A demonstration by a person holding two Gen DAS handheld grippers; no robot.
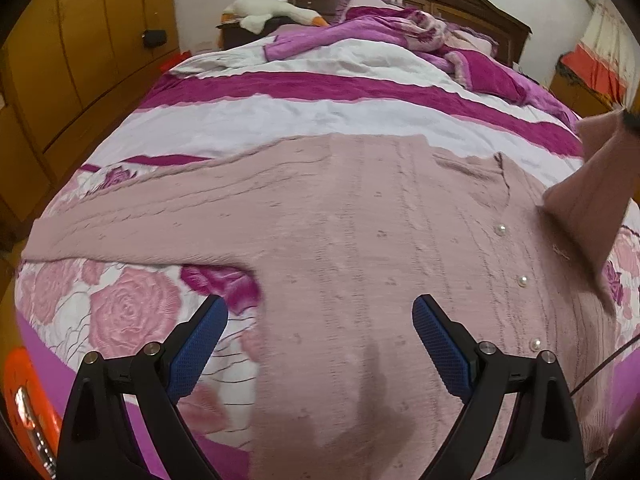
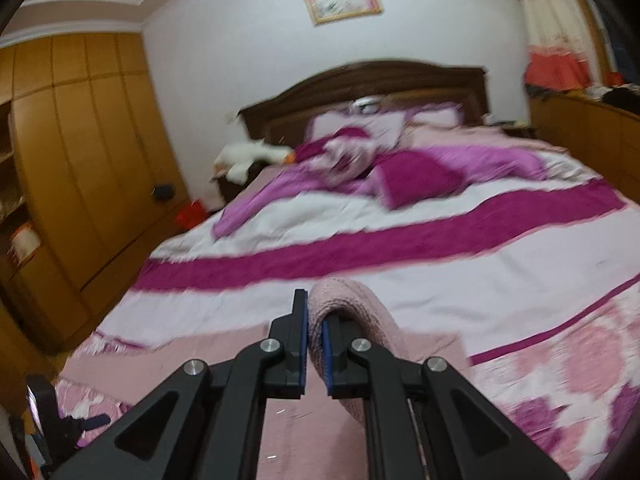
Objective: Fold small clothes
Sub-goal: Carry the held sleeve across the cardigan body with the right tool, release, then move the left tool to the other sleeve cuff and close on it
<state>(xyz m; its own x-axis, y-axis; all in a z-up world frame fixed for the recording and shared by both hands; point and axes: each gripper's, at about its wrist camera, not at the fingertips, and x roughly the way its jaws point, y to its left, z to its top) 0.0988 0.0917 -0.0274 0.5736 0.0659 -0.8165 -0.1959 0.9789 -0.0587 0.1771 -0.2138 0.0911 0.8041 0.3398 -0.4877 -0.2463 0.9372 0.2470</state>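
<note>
Between my left fingers (image 1: pixel 202 344) nothing is caught: my left gripper (image 1: pixel 320 316) stands wide apart above the pink knitted cardigan (image 1: pixel 360 220), blue pads facing each other across bare knit, touching none of it. Beneath them the garment lies spread flat across the bed (image 1: pixel 304 116), one sleeve (image 1: pixel 132 216) stretched out to the left over the rose-patterned cover, a row of pearl buttons (image 1: pixel 522 281) running down its right side. At the right edge of this view the other sleeve (image 1: pixel 592 200) rises off the bed, pulled up taut toward the corner.

On my other side, my right gripper (image 2: pixel 314 320) is pinched tight on that sleeve: its ribbed cuff (image 2: pixel 352 304) bulges up out of the closed fingers (image 2: pixel 300 340) and curls over to the right one, the rest of it hanging down beside the black frame. This view is smeared, so I can only say the cuff seems doubled over where the pads press it. Below, the body of the cardigan shows as a pale pink sheet on the cover.

Farther off, magenta and white bands cross the bedding, a crumpled purple blanket (image 1: pixel 380 28) is heaped near the dark wooden headboard (image 2: pixel 360 80), a white plush goose (image 1: pixel 272 10) lies at the bed's far left corner, and wooden wardrobe doors (image 2: pixel 80 152) line the left wall.
</note>
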